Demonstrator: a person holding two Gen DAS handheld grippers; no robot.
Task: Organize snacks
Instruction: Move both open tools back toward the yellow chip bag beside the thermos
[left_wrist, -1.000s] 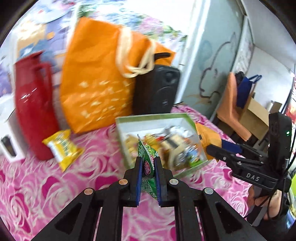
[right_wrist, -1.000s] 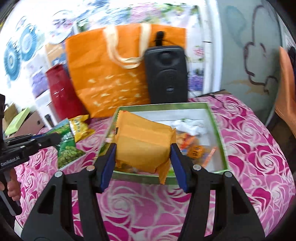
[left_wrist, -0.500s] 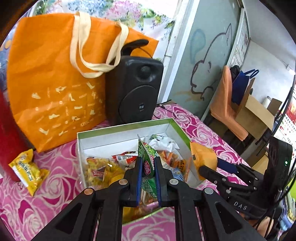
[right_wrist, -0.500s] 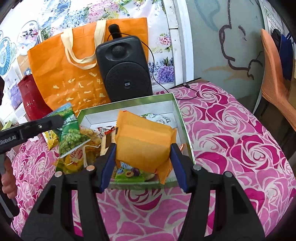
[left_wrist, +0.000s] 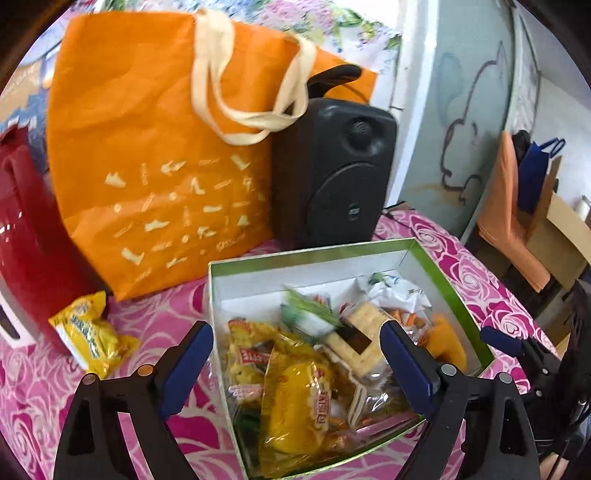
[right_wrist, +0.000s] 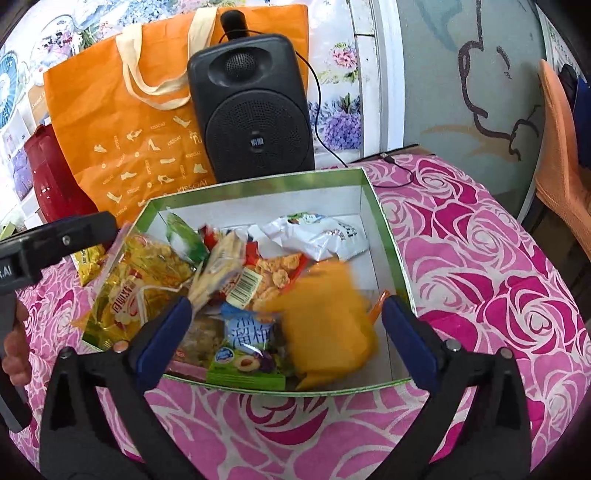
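A green-rimmed white box (left_wrist: 321, 254) (right_wrist: 391, 236) on the pink rose tablecloth holds several snack packets. My left gripper (left_wrist: 295, 350) hangs open above its near-left part, and the green pea packet (left_wrist: 306, 314) lies blurred among the snacks below it. Over the box's front edge my right gripper (right_wrist: 284, 328) is open too. A blurred orange packet (right_wrist: 328, 325) sits in the box's near-right corner, also visible from the left wrist as the orange packet (left_wrist: 443, 339). One yellow packet (left_wrist: 92, 339) lies outside, left of the box.
An orange tote bag (left_wrist: 155, 147) (right_wrist: 129, 129) and a black speaker (left_wrist: 332, 170) (right_wrist: 255, 107) stand right behind the box. A red jug (left_wrist: 26, 240) is at the left. The table edge falls away on the right, towards an orange chair (left_wrist: 506, 206).
Both grippers have opened over the box. The green pea packet has dropped from the left one and the orange packet from the right one, both into the box.
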